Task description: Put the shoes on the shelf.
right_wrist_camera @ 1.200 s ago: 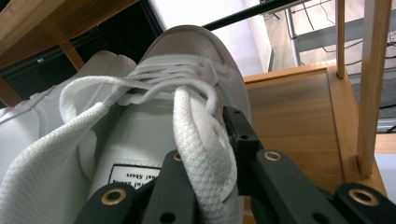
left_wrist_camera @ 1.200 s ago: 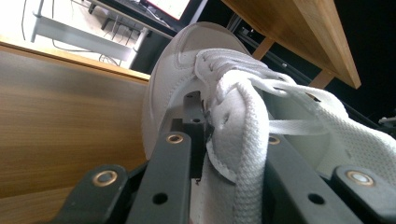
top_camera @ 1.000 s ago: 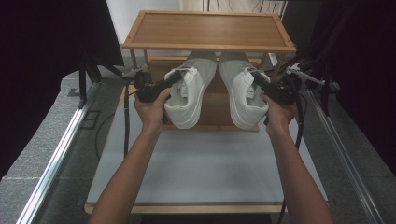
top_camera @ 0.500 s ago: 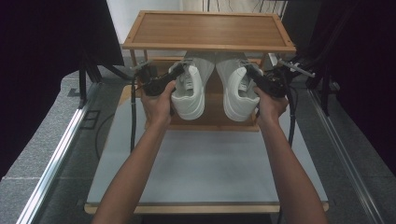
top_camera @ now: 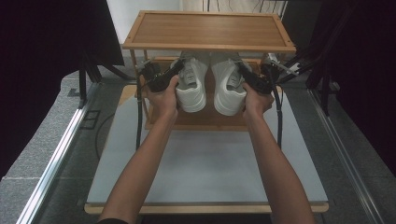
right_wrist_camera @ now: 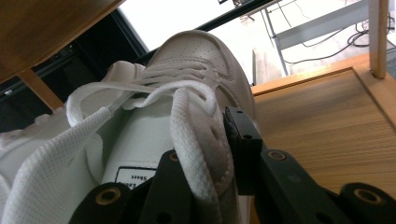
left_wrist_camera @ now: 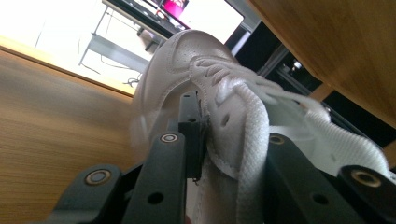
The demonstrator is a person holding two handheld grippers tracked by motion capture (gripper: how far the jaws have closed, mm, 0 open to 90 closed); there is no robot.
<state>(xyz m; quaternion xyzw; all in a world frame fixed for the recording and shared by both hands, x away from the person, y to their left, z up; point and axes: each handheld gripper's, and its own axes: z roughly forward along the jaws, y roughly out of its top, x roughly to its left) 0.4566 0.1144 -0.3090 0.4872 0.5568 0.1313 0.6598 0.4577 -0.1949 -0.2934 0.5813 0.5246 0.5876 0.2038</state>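
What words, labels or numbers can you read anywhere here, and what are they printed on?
"Shoes": partly cut off, on the white label inside the right shoe, seen in the right gripper view.
Smaller print beside it: too blurred to read.
Left shoe, wooden rack: no text.

The shoes (top_camera: 194, 86) look like smooth white leather with woven cloth laces (left_wrist_camera: 252, 116) (slightly fuzzy); the shelf (top_camera: 208, 30) is matt, grained wood.
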